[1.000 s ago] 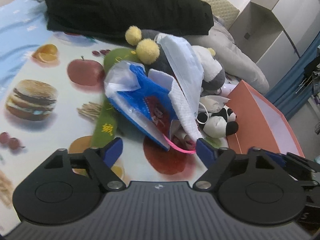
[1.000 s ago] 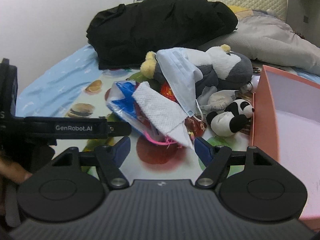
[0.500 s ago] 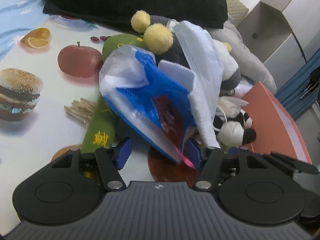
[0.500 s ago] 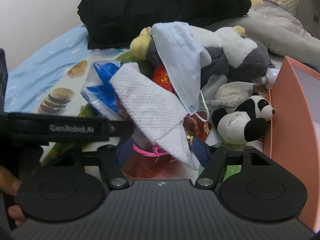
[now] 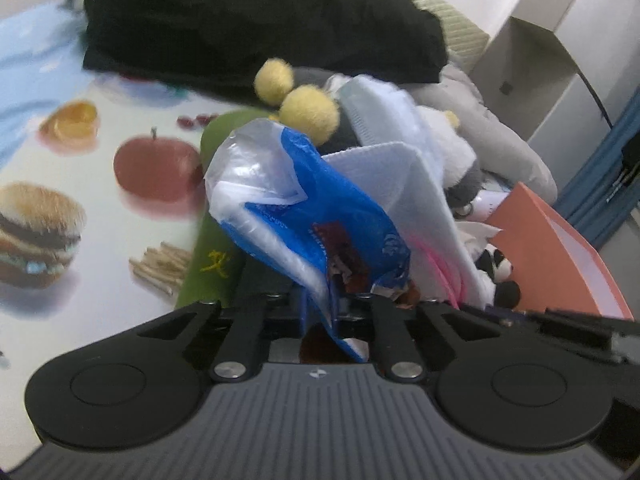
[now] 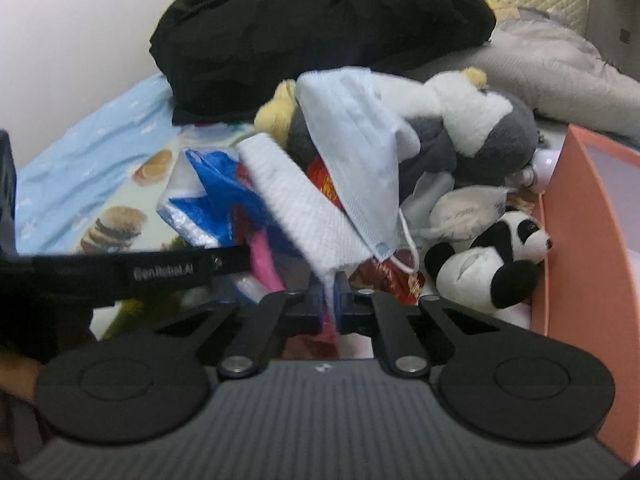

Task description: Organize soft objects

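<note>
Across the back of the bed I saw a black garment (image 6: 320, 36) heaped high, with a grey pillow (image 6: 560, 76) beside it toward the right. In front lay the food-print mat (image 5: 60, 240), with a burger, an apple and an orange slice printed on it. An orange box (image 6: 584, 248) stood at the right edge of the pile, its near wall touching the little panda.

The pile sat in the middle of the mat. Its biggest piece was a grey and white plush (image 6: 472, 136) with yellow pompoms (image 5: 308, 110), and a pale blue face mask (image 6: 352, 140) was draped over its front. A green plush (image 5: 212, 256) lay flat on the mat under the pile's left side. A blue and white plastic bag (image 5: 304, 216) leaned up against the pompoms, and a white cloth (image 6: 304, 208) sloped down just right of it, under the mask. A small panda toy (image 6: 492, 264) sat low on the right, beside a crumpled white tissue (image 6: 464, 208).

My left claw (image 5: 320, 316) was pinched narrow on the lower corner of the plastic bag. My right claw (image 6: 329, 300) was clamped on the bottom tip of the white cloth, fingers nearly together with the fabric between them.
</note>
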A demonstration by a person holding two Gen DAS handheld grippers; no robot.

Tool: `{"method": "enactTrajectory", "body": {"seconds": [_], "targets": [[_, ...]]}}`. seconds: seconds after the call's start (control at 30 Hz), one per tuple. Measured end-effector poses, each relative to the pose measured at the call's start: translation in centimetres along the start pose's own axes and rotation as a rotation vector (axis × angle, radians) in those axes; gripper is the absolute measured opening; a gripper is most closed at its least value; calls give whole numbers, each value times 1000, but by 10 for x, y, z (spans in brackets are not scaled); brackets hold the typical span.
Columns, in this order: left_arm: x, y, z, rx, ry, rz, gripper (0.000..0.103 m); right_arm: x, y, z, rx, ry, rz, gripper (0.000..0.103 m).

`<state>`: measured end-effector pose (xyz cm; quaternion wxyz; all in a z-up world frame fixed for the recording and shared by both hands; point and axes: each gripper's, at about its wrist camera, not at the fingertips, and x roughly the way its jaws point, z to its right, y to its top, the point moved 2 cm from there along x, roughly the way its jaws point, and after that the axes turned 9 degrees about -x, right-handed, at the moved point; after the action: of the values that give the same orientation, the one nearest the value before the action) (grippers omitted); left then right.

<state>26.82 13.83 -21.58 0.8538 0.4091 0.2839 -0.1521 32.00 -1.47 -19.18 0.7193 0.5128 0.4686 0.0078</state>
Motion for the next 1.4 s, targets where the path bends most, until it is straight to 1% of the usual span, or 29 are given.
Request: {"method": "enactTrajectory", "body": {"seconds": [0.07, 0.23, 0.4, 0.57, 0.73, 0.83, 0.97, 1.03, 1.07, 1.1, 1.13, 1.17, 1.23, 1.3, 1.37, 1.4], "targets": [[-10, -1, 5, 14, -11, 15, 8, -8, 3, 0, 5, -4, 14, 7], [-40, -2, 8, 31, -24, 42, 7, -33, 4, -4, 12, -17, 42, 7], [-69, -10, 6, 27, -30, 37, 6, -58, -4, -10, 23, -38, 48, 7], [-95, -27, 1, 6, -53, 0, 6, -77, -26, -15, 56, -58, 19, 7], [-111, -49, -5, -33, -85, -68, 6, -87, -52, -22, 54, -82, -31, 7], [-117, -61, -12, -68, -103, -118, 6, -84, -67, -27, 63, -65, -76, 7], [-119, -75, -21, -102, -98, -180, 7, -80, -83, -32, 97, -34, -106, 9], [-118, -78, -28, -145, -92, -199, 8, -79, -89, -31, 134, -19, -119, 14], [-117, -78, -32, -162, -85, -209, 11, -79, -91, -30, 149, -16, -120, 19], [-116, -77, -35, -175, -82, -220, 13, -80, -93, -30, 166, -13, -121, 35], [-116, -77, -37, -187, -85, -227, 21, -81, -95, -29, 183, -15, -115, 50], [-117, -77, -39, -201, -90, -232, 39, -84, -97, -28, 198, -19, -108, 53], [-118, -78, -42, -230, -85, -240, 61, -86, -100, -26, 219, -22, -107, 55], [-121, -77, -42, -230, -92, -241, 63, -86, -106, -24, 237, -18, -110, 55], [-122, -77, -40, -227, -92, -247, 72, -83, -110, -26, 249, -1, -110, 55], [-122, -76, -39, -226, -87, -250, 73, -81, -112, -26, 253, 11, -115, 55]]}}
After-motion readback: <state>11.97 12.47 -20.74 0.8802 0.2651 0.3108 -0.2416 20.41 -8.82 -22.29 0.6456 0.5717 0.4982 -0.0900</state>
